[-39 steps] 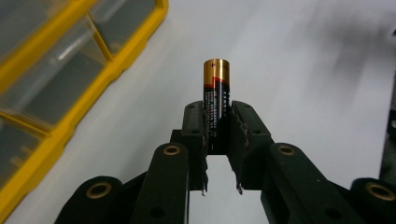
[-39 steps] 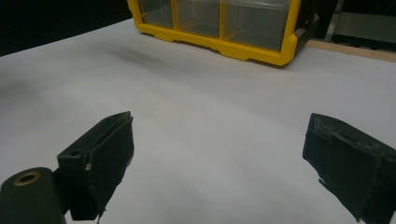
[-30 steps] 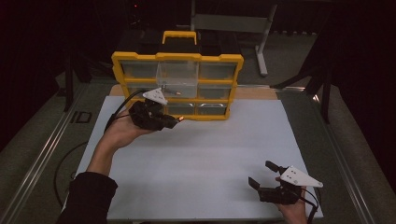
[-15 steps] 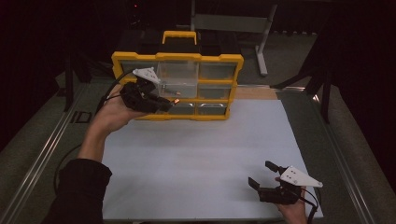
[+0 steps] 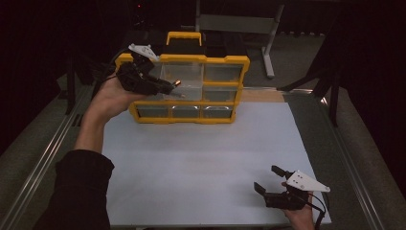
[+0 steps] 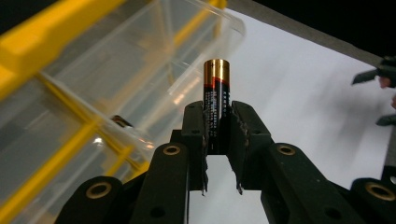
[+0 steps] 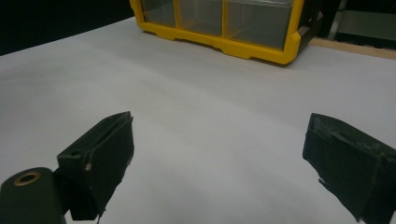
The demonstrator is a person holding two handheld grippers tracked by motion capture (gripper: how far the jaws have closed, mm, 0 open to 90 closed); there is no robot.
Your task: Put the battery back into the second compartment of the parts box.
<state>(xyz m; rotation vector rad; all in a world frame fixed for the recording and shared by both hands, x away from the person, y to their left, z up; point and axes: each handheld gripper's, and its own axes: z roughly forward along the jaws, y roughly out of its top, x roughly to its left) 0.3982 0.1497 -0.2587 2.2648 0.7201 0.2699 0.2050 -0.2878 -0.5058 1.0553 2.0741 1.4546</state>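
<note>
Table (image 5: 201,158): a bare white top, giving both hands open working room.
Organizer (image 5: 184,86): a yellow drawer cabinet with clear drawers stands upright at the far edge, fronts facing the person for easy reach.
Pulled-out drawer (image 5: 184,82): a clear upper drawer juts forward, open at the top, apparently to receive something.
Left gripper (image 5: 168,87): raised at the drawer, jaws clamped narrowly on a battery.
Right gripper (image 5: 270,179): rests near the table's front right corner, well apart, jaws wide and empty, seemingly waiting.
Battery (image 6: 215,98): black with a gold cap, standing out beyond the jaw tips, just beside the drawer's rim, likely ready to drop in.
</note>
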